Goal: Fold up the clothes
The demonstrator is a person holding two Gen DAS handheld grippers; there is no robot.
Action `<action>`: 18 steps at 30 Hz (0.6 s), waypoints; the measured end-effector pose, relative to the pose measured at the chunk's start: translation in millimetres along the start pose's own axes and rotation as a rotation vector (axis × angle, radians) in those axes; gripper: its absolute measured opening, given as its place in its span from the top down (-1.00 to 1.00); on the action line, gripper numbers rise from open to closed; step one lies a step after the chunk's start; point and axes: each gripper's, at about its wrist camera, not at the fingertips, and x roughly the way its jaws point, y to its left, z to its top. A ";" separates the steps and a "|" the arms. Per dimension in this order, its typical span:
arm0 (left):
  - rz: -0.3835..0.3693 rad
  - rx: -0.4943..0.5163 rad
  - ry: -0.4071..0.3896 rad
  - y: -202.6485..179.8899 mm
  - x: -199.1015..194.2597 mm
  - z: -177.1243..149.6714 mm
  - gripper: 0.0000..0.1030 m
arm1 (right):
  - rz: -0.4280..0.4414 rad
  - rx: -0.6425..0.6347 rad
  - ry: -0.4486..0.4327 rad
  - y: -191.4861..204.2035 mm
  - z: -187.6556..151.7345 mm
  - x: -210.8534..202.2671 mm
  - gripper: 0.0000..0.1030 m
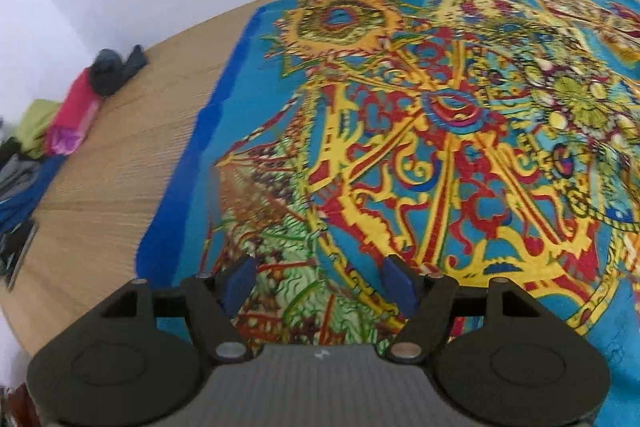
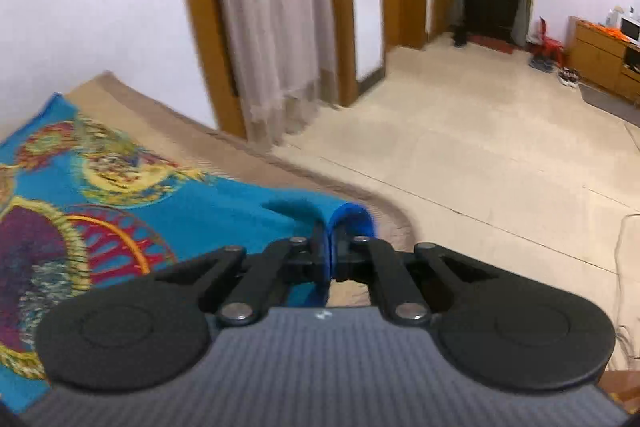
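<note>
Right gripper (image 2: 329,247): jaws pinched tight on the blue hem at the cloth (image 2: 120,187) corner, near the table (image 2: 240,143) edge, prob so that corner can be lifted & carried over for a fold. Left gripper (image 1: 320,287): jaws spread wide, nothing between them, tilted down over the print near the opposite side, likely lining up its own grab. Cloth lies spread flat on the table w/ a pile of other clothes (image 1: 76,107) at the far left, out of the way
</note>
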 end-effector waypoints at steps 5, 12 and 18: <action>0.091 0.012 -0.016 -8.3 -3.9 -5.7 -0.44 | 0.036 0.054 0.112 -34.7 9.9 31.8 0.86; -0.006 -0.098 0.012 -6.4 -21.1 -1.9 -0.29 | 0.083 -0.155 0.066 -31.3 57.6 10.8 0.41; -0.051 -0.038 -0.037 -36.5 -31.9 8.1 -0.32 | 0.414 -0.298 0.037 61.8 78.0 36.8 -0.13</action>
